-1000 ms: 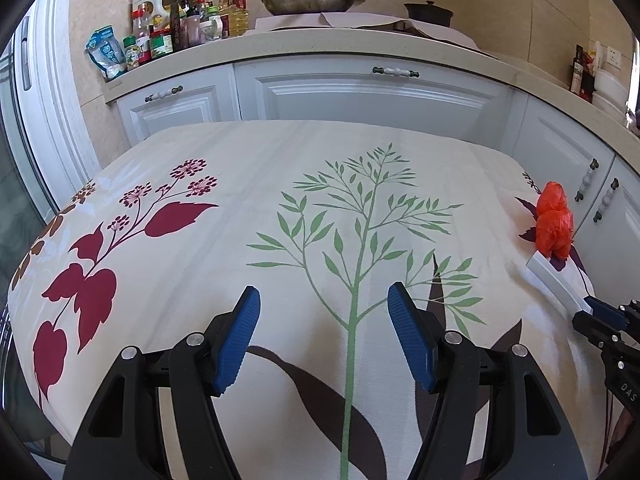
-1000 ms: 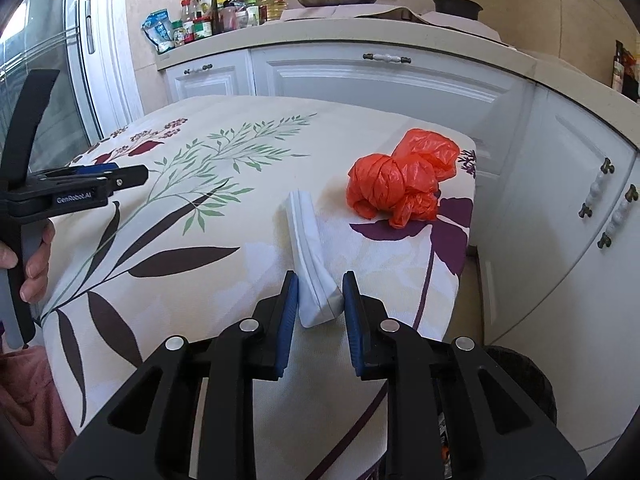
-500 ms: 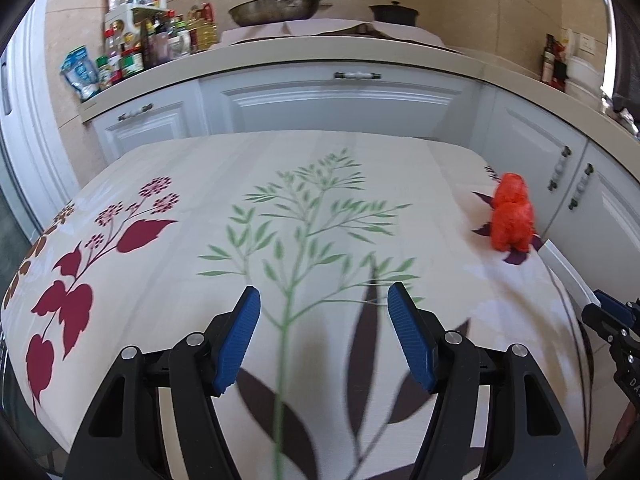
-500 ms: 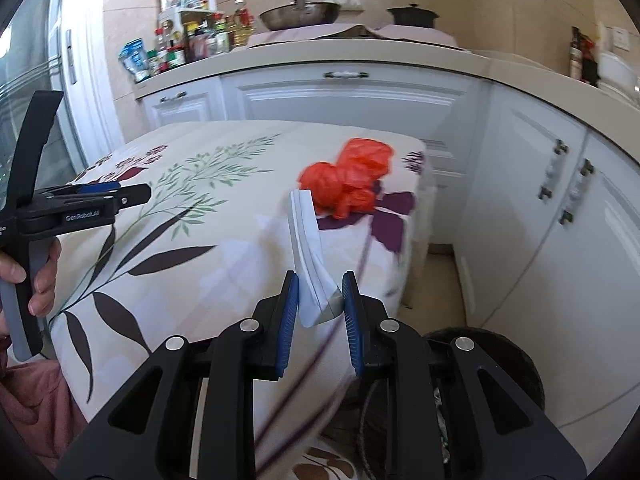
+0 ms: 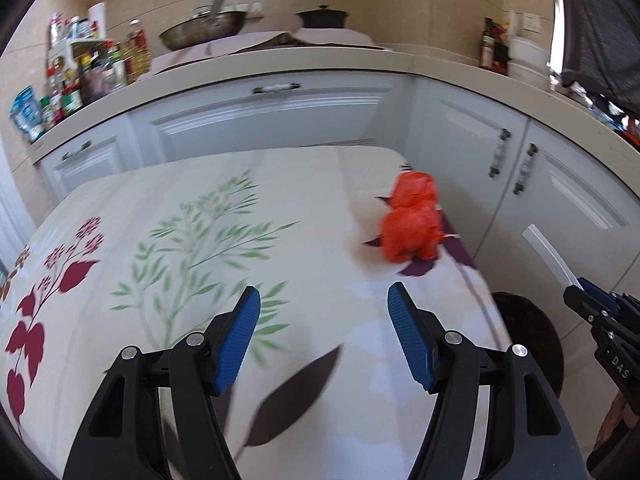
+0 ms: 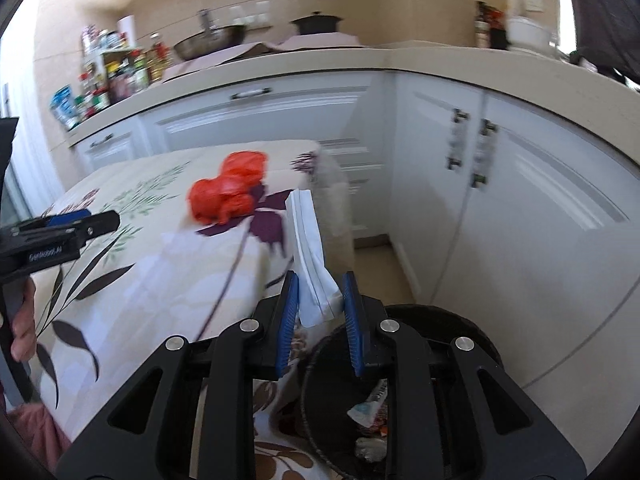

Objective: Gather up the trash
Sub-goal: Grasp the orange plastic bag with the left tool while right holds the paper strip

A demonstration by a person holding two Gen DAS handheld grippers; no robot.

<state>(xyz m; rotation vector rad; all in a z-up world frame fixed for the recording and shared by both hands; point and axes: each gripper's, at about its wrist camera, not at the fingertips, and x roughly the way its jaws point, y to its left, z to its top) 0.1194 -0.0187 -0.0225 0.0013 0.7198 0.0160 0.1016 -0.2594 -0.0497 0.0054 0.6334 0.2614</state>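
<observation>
My right gripper point(image 6: 319, 304) is shut on a flat white paper packet point(image 6: 310, 248) and holds it in the air past the table's right edge, above a black trash bin point(image 6: 460, 334) with some litter inside. The packet point(image 5: 548, 254) and right gripper point(image 5: 592, 300) also show at the right of the left wrist view. A crumpled orange plastic bag point(image 5: 412, 218) lies near the table's right edge; it also shows in the right wrist view point(image 6: 228, 194). My left gripper point(image 5: 320, 334) is open and empty above the flowered tablecloth point(image 5: 180, 240).
White kitchen cabinets point(image 6: 500, 184) stand close behind and right of the table. The counter holds bottles point(image 5: 80, 76), a pan point(image 5: 204, 32) and a black pot point(image 5: 322, 16). The black bin point(image 5: 528, 332) stands on the floor between the table and cabinets.
My right gripper has carried the white packet off the table to the right, over the bin. My left gripper has swung right toward the orange bag, still open.
</observation>
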